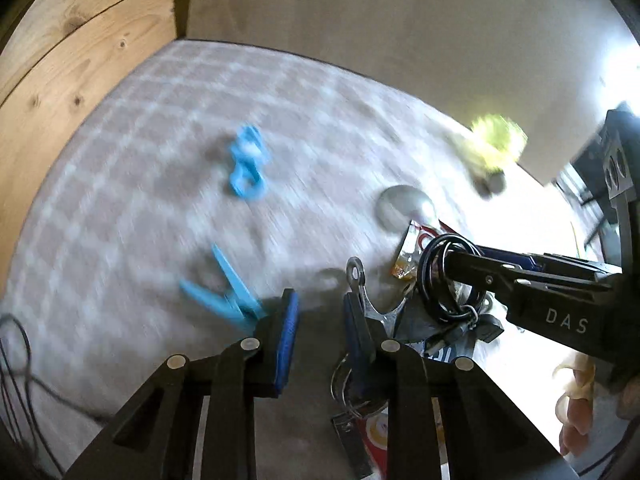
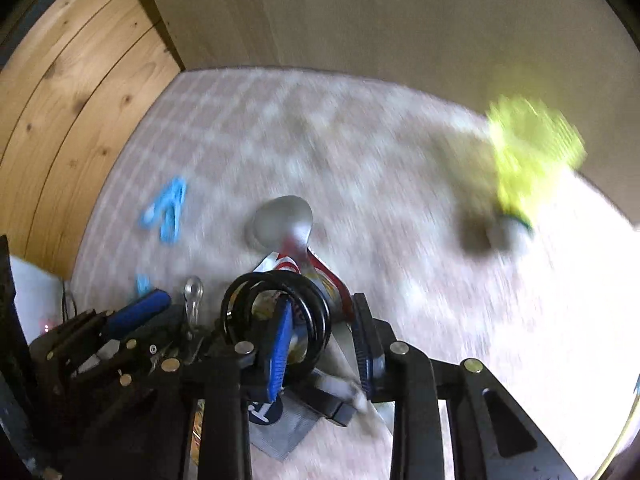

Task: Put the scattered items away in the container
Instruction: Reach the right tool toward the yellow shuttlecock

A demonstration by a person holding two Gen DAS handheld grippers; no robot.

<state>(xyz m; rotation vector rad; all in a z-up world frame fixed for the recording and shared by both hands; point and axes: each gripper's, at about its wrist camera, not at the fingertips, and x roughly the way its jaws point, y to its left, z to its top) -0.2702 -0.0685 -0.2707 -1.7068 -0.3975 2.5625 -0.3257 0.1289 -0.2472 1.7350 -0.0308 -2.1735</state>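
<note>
Both views are motion-blurred. My left gripper point(image 1: 322, 320) is open low over a checked cloth; a metal anchor-shaped keyring point(image 1: 358, 284) rests against its right finger. My right gripper point(image 2: 324, 332) is open, and a black coiled cable point(image 2: 276, 308) hangs looped over its left finger; the cable also shows in the left wrist view point(image 1: 448, 280). Under both lie snack sachets point(image 2: 304, 268) and a grey packet point(image 2: 280, 424). A metal spoon point(image 2: 284, 220), two blue clothes pegs point(image 1: 248, 164) point(image 1: 228, 292) and a yellow-green shuttlecock point(image 2: 528, 160) lie scattered on the cloth. No container is in view.
A wood-panelled wall point(image 1: 60, 60) stands at the left and a beige wall point(image 1: 360, 12) behind the cloth. A thin black wire point(image 1: 16, 360) trails at the left edge. A hand holds the right gripper's handle point(image 1: 580, 412).
</note>
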